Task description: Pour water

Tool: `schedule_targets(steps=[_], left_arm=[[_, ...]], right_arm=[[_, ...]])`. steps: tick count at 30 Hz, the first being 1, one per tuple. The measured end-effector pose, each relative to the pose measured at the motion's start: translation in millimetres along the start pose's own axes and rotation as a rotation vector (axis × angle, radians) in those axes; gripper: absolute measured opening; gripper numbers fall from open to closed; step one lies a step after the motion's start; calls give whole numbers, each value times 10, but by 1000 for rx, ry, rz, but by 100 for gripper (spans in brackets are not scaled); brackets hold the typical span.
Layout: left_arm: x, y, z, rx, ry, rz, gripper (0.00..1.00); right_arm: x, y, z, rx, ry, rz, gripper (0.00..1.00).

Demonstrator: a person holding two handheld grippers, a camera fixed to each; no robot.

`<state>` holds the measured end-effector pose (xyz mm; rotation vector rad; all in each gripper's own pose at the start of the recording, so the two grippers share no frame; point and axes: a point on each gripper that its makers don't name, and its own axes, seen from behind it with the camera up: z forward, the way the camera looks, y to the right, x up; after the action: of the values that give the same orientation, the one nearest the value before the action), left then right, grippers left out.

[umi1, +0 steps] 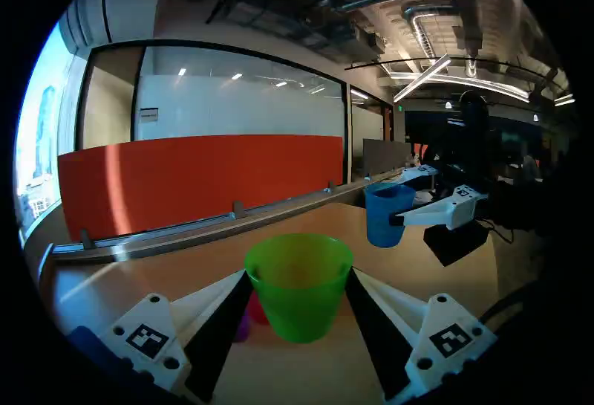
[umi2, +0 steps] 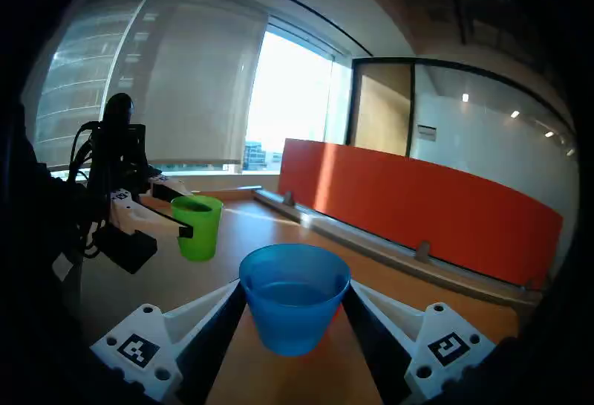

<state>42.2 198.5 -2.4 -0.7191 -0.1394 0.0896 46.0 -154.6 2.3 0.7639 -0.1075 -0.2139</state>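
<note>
Cups number two: left hand-held gripper (umi1: 297,280) clamps green cup (umi1: 299,290), right hand-held gripper (umi2: 295,290) clamps blue cup (umi2: 295,312).

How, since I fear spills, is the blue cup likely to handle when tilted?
The blue cup looks like thin plastic, so it may flex between the jaws. Water shows inside, so quick tilts could slosh. Its tapered wall might slip downward.

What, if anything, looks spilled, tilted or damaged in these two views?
Nothing stands out. The green cup sits upright in the left gripper. The blue cup sits upright in the right gripper with water inside, and the visible table shows no puddle.
</note>
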Motion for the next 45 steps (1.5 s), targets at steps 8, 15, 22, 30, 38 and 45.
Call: schedule_targets(steps=[8, 15, 22, 30, 38, 45], left_arm=[[-84, 45, 9, -15, 2, -13, 86], [-154, 95, 8, -31, -4, -9, 86], [-230, 132, 13, -39, -13, 1, 86], [-295, 140, 28, -43, -14, -5, 86], [-320, 139, 19, -48, -14, -7, 86], [-339, 143, 16, -56, -14, -13, 86]], right_arm=[[26, -2, 22, 6, 11, -3, 90], [56, 4, 39, 6, 12, -7, 90], [92, -6, 62, 13, 16, -22, 90], [104, -19, 97, 24, 11, -43, 90], [153, -36, 137, 34, 8, -69, 90], [197, -54, 187, 49, 6, -98, 90]])
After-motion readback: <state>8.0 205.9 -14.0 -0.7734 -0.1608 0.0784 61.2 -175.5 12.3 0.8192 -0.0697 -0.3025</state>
